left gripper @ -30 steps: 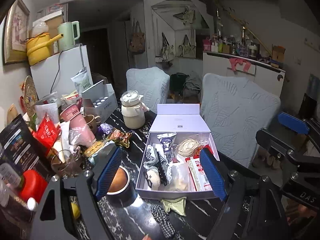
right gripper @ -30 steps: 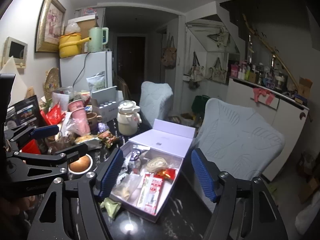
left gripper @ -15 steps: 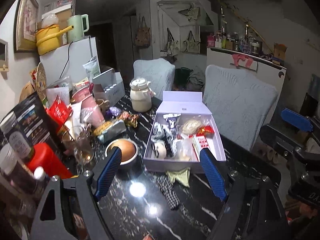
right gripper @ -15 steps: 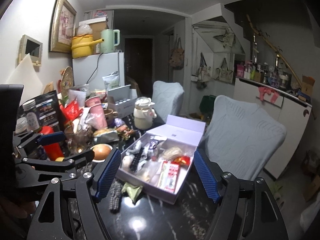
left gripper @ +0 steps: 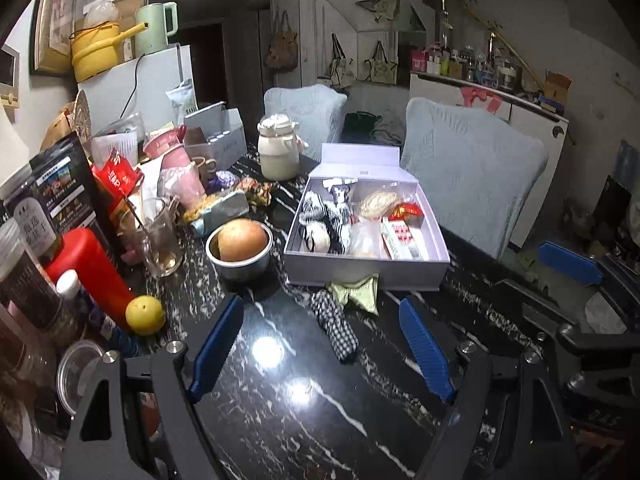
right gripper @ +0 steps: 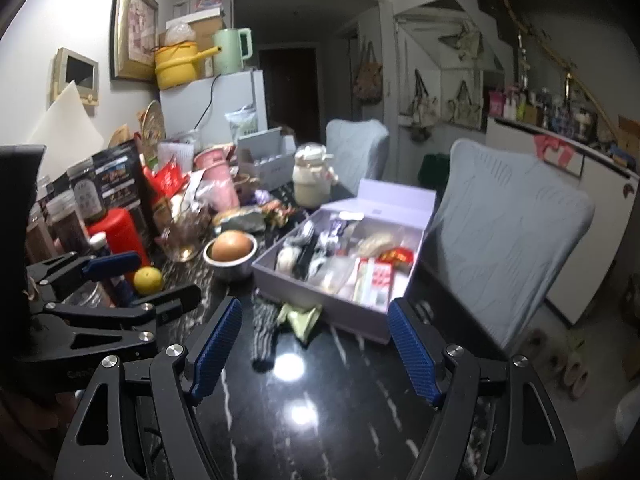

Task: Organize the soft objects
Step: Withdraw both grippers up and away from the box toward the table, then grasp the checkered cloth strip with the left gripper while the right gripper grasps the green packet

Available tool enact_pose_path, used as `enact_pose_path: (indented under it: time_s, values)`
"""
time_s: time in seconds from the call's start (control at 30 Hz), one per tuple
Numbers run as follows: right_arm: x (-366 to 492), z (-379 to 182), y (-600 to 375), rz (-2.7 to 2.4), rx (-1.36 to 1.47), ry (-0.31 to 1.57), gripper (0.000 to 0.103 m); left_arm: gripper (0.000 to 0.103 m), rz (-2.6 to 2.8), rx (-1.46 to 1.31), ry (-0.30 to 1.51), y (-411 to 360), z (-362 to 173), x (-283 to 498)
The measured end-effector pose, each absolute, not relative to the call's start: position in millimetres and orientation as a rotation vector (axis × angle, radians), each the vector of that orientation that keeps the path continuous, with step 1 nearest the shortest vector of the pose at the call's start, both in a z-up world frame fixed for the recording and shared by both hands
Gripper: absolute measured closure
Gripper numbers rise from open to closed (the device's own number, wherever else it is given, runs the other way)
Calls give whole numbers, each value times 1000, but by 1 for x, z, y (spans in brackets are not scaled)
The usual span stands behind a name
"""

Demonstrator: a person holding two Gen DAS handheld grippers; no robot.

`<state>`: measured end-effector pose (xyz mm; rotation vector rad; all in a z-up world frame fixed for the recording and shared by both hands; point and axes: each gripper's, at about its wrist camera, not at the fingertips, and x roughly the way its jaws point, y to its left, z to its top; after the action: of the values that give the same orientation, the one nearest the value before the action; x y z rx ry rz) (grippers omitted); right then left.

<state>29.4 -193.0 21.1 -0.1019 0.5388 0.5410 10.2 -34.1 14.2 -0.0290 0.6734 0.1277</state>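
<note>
On the black marble surface we note both tongs, left and right, released and drawn further back from the lilac box; checkered sock now fully exposed.

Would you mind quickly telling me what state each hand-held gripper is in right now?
Left hand-held gripper: open, holding nothing, above the black marble table.
Right hand-held gripper: open, holding nothing.

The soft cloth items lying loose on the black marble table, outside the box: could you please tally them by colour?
Black-and-white checked cloth item: 1
Pale green cloth item: 1
Total: 2, both in front of the open lilac box.
</note>
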Motion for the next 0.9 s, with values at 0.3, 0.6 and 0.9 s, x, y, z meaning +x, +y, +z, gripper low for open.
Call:
enact_pose_path:
  time_s: [0.3, 0.6, 0.9]
  values:
    - [43, -25, -190, 564, -56, 663, 27, 23, 108, -60, 776, -27, -28, 15]
    - [69, -56, -183, 557, -81, 758, 27, 23, 117, -132, 827, -5, -59, 31]
    - [111, -85, -159, 596, -98, 835, 31, 23, 142, -187, 869, 15, -79, 53]
